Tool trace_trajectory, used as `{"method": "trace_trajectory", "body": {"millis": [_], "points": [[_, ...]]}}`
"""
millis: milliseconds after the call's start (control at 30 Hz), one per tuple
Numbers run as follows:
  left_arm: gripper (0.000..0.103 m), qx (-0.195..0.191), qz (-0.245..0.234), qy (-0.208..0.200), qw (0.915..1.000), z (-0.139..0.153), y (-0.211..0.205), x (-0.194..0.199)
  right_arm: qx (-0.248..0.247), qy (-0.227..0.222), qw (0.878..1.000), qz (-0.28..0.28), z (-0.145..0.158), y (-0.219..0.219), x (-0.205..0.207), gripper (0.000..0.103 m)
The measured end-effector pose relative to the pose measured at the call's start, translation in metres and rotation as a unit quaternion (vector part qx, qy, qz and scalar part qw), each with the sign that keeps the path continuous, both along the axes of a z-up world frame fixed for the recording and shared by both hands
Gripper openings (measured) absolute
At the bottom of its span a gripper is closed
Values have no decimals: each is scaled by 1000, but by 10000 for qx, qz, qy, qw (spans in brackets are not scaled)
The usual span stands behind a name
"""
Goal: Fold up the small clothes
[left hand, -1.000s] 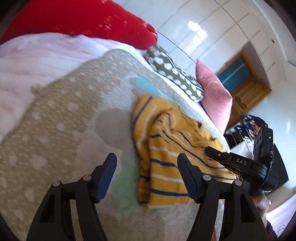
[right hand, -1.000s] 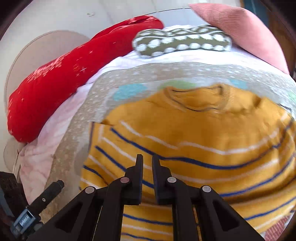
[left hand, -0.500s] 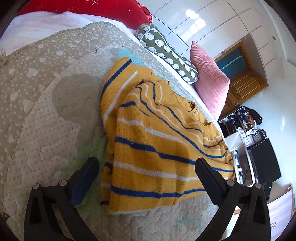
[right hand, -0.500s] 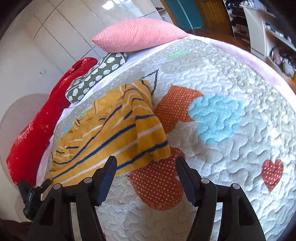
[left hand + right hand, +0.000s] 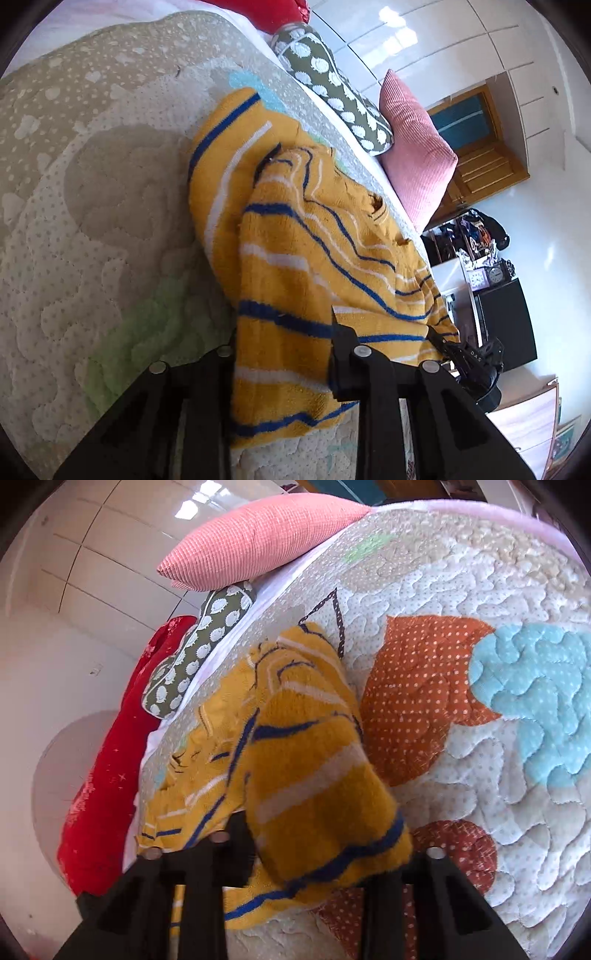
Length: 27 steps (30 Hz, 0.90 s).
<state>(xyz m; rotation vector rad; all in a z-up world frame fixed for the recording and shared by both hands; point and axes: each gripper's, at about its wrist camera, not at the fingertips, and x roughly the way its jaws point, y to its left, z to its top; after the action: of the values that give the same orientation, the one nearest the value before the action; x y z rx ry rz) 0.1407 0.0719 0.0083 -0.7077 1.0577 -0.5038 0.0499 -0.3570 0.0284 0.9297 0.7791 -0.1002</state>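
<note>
1. The striped yellow sweater lies on the quilted bedspread of the bed, with its long axis running from the hem nearest both cameras up toward the pillows: the spotted green pillow and the pink pillow.
2. The left gripper has just been closing, and its jaws now pinch 1 corner of the hem, with a narrow bunch of knit between them.
3. The right gripper has also just been closing. It holds the other hem corner, and the cloth looks raised into a hump over its jaws.
4. In the left wrist view the right gripper shows at the hem's far end, so the 2 grippers sit on opposite ends of the same edge.
5. From both grippers the rest of the sweater stretches away, ahead and toward the collar. My judgement is that the coming fold depends on carrying the hem forward along that axis, both ends level.
6. Neither hand looks nearer to the collar.
</note>
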Motion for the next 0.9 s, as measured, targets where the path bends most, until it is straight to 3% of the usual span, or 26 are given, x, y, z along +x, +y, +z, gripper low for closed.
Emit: {"method": "trace_trajectory", "body": {"millis": [200,267,433,500,567,667,700,767,800,900], "points": [[17,118,236,-7,9997,10,11,-35,-394,-13,9990,205,23,11,-27,18],[17,84,279,19,9996,12,15,-47,-374,-1,9990,239,25,14,-42,18],[14,499,478,-154,9975,14,25,-99,-22,-56,9995,295,16,10,-87,18],[14,487,583,-214,9969,13,34,-120,-34,-36,9995,308,11,9,-105,18],[14,367,645,-185,9971,9,45,-135,-111,-20,9996,265,5,5,-122,22],[14,508,630,-76,9967,10,56,-153,-58,-97,9999,-19,4,-9,-153,33],[16,569,607,-96,9965,13,57,-157,-132,-136,9998,-72,8,-11,-163,33],[33,898,548,-279,9941,27,52,-161,-425,-238,9988,-66,22,-11,-180,37],[47,1092,509,-404,9919,34,47,-160,-566,-284,9980,-6,29,-9,-186,38],[66,1913,251,-751,9783,59,20,-142,-984,-380,9937,372,47,11,-190,41]]}}
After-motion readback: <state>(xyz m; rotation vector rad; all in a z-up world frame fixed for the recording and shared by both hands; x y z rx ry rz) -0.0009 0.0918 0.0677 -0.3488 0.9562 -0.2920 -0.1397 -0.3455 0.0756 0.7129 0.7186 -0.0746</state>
